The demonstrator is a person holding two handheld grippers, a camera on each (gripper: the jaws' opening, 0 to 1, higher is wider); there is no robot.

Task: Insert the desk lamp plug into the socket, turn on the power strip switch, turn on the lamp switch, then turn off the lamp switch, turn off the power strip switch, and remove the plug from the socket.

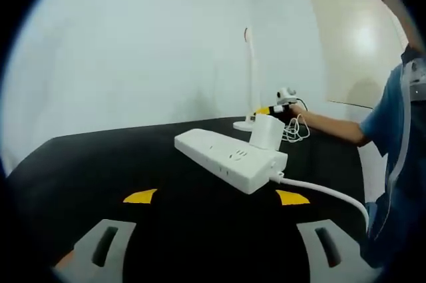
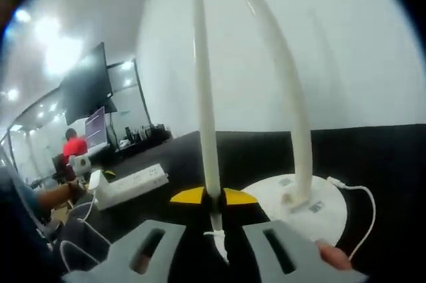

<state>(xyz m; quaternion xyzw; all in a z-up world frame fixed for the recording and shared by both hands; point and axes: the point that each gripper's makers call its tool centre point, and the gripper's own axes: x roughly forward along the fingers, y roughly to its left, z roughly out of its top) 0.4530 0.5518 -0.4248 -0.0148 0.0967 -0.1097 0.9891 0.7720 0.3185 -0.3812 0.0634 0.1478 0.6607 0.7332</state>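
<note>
In the left gripper view the white power strip [image 1: 226,155] lies on the black table [image 1: 100,163], with the lamp's white plug [image 1: 267,131] standing in its near-end socket. My left gripper [image 1: 216,196] is open, jaws wide apart, a short way in front of the strip. Behind the strip stands the white desk lamp [image 1: 251,76], with my right gripper [image 1: 278,107] at its base. In the right gripper view my right gripper [image 2: 214,196] has its yellow tips closed against the lamp's thin straight bar [image 2: 203,96], just in front of the round lamp base [image 2: 299,206]. The power strip [image 2: 130,186] lies off to the left.
The strip's thick white cable [image 1: 326,193] runs off to the right toward a person in blue [image 1: 399,136]. The lamp's thin cord [image 2: 356,216] leaves the base and loops on the table [image 1: 296,130]. A plain wall [image 1: 133,50] stands behind the table. A dark screen [image 2: 86,86] hangs far off.
</note>
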